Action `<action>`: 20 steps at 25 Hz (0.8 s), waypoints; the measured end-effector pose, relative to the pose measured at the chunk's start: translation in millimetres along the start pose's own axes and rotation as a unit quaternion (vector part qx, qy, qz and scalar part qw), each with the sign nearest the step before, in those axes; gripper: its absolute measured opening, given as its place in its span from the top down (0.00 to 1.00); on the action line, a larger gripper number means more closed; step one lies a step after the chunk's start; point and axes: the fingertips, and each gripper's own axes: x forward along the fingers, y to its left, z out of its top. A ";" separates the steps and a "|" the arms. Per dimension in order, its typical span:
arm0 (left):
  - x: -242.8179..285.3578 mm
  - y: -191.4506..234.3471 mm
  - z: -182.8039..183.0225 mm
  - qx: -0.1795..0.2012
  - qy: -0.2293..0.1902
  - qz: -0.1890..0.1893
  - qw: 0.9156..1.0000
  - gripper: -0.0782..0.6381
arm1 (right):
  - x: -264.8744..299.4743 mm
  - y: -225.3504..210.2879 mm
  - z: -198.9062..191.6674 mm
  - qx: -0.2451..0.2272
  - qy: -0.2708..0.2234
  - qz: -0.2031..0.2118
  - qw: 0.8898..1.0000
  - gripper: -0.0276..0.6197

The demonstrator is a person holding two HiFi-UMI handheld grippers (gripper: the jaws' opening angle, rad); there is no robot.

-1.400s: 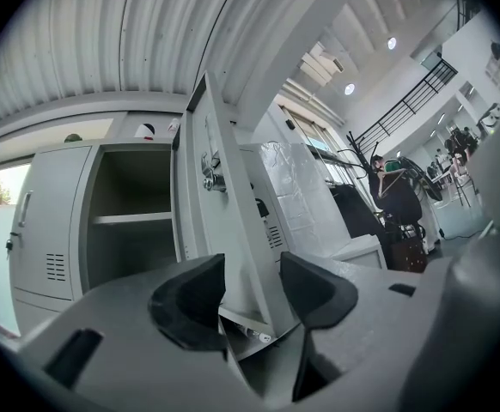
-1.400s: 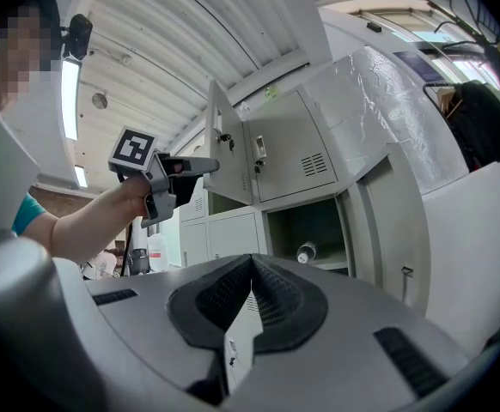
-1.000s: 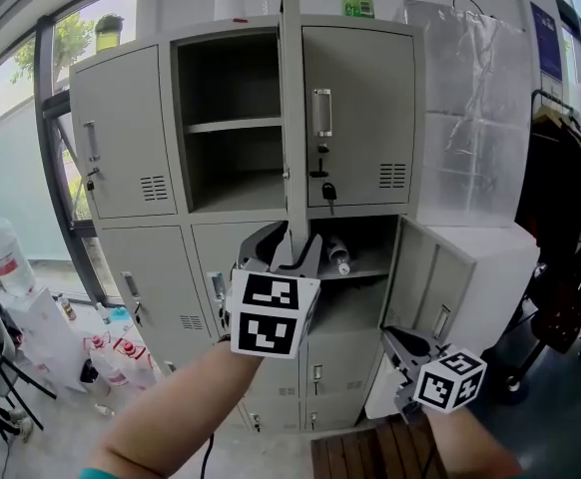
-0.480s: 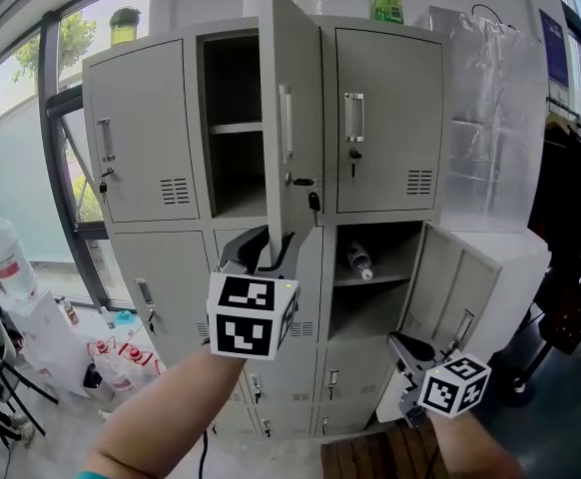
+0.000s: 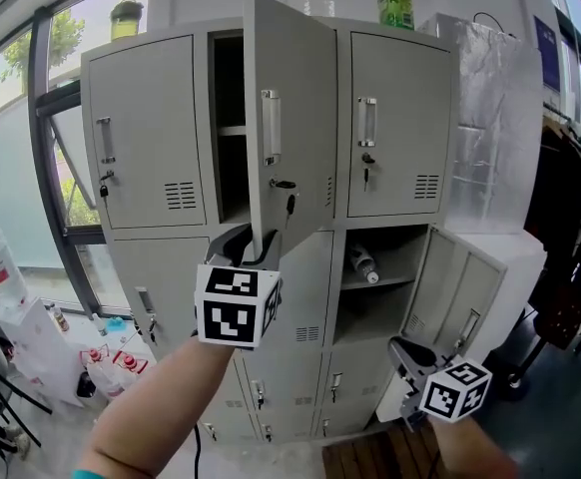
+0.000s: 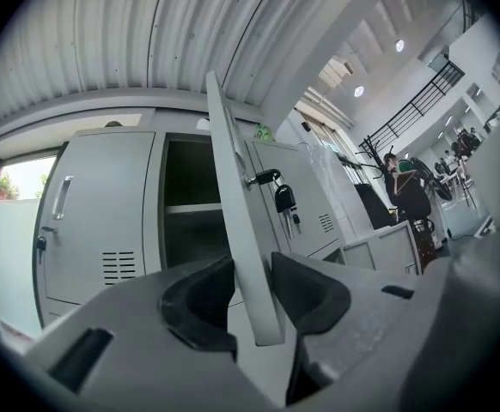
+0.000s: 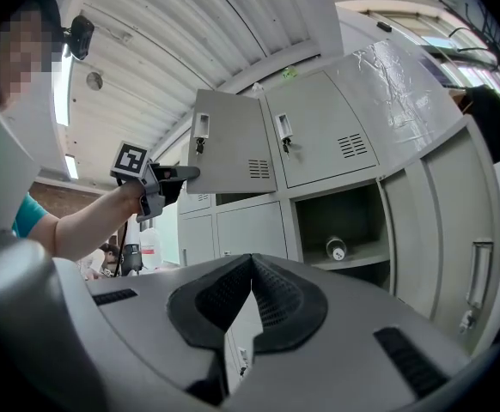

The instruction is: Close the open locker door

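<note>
Right now the left gripper (image 6: 254,292) has the bottom edge of the upper middle door (image 5: 295,118) between its pads. Its jaws have just been closing, and they stand about half open, one pad on each face of the sheet metal. Seen from the head, that door hangs at 12 o'clock above the gripper. Its hinge is on the 3 o'clock side and its handle edge on the 9 o'clock side, with a dark strip of open compartment showing beyond it. I judge it partly swung, not yet home in the cabinet (image 5: 151,128).

To finish well, the hand should follow the door's arc round the hinge and not drag straight across, so the thin edge does not twist in the pads. The inner pad would be trapped once the edge meets the frame, so it seems wise to let go just short of it and press flat on the outer face near the handle. The keys (image 5: 289,204) dangle from the lock and may swing.

Low at 5 o'clock, the right gripper (image 5: 406,349) hangs with its jaws closed together on nothing. A second door (image 5: 460,287) stands open at 4 o'clock, beside a shelf with a bottle (image 5: 363,262).
</note>
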 end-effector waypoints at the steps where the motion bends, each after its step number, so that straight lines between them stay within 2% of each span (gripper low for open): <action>1: 1.3 4.2 -1.3 0.001 0.002 -0.002 1.000 0.70 | 0.8 1.6 -0.3 0.000 0.001 -0.003 1.000 0.96; 5: 7.6 23.6 -7.6 0.004 0.007 -0.001 1.000 0.70 | 3.9 6.8 -2.8 0.000 0.004 -0.014 1.000 0.96; 10: 16.6 50.1 -15.6 0.025 0.008 0.020 0.999 0.69 | 5.6 10.6 -5.3 0.000 0.008 -0.032 0.999 0.96; 20: 42.2 84.2 -29.4 0.024 0.016 0.036 0.999 0.67 | 7.1 15.7 -5.7 -0.003 0.012 -0.061 0.998 0.96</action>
